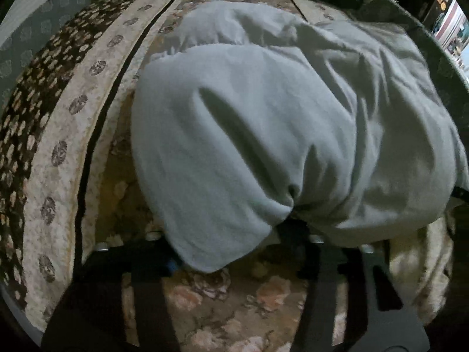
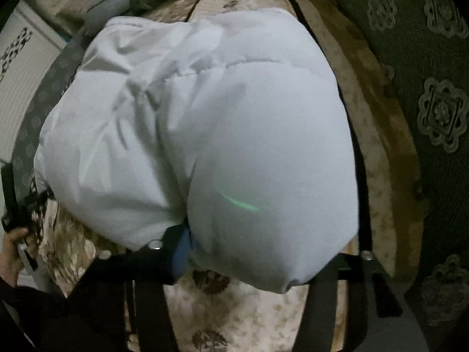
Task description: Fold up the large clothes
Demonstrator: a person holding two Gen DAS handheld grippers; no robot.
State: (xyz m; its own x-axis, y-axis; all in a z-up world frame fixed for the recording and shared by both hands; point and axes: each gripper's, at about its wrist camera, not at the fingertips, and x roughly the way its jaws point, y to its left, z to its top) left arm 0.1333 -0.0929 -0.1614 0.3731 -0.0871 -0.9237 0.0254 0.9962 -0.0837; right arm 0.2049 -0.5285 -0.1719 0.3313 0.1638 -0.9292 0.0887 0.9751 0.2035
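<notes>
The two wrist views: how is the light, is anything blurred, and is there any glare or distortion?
Left wrist view: dim, the pale garment soft with blur, the patterned cover bent by fisheye. Right wrist view: also dim, a green streak of glare on the garment, edges curved.

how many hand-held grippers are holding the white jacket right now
2. The left hand-held gripper pinches the white jacket at its near edge; the right hand-held gripper clamps its other near corner.
</notes>
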